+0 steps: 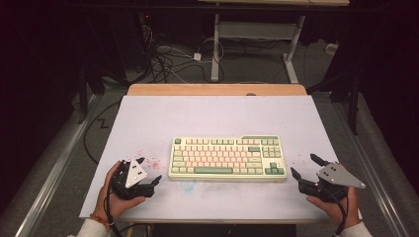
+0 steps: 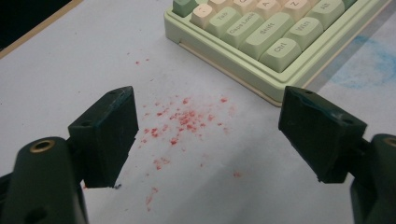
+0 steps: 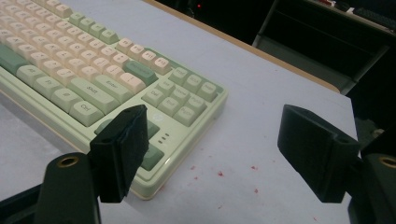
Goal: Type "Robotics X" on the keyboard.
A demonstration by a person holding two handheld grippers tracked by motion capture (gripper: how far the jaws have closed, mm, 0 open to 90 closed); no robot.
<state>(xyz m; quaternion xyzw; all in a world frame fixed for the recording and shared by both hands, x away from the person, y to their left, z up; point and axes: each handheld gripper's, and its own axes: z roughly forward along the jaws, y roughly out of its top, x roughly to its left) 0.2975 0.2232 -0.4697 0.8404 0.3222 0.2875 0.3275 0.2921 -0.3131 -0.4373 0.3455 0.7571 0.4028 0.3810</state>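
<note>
A pale green keyboard (image 1: 227, 158) with cream and green keys lies flat in the middle of the white table top (image 1: 148, 118). My left gripper (image 1: 149, 170) rests just off the keyboard's left end, jaws wide apart and nothing between them. In the left gripper view the open gripper (image 2: 208, 100) hangs over red specks (image 2: 182, 119), with the keyboard's Ctrl corner (image 2: 275, 51) just ahead. My right gripper (image 1: 303, 165) sits off the right end, also open and holding nothing. In the right gripper view the gripper (image 3: 215, 116) faces the keyboard's right corner (image 3: 187, 112).
A faint blue smudge (image 2: 369, 60) marks the table in front of the keyboard. A few red specks (image 3: 219, 173) lie near its right end. A wooden strip (image 1: 217, 89) borders the far edge. Cables (image 1: 168, 54) and a desk frame (image 1: 257, 29) stand on the floor beyond.
</note>
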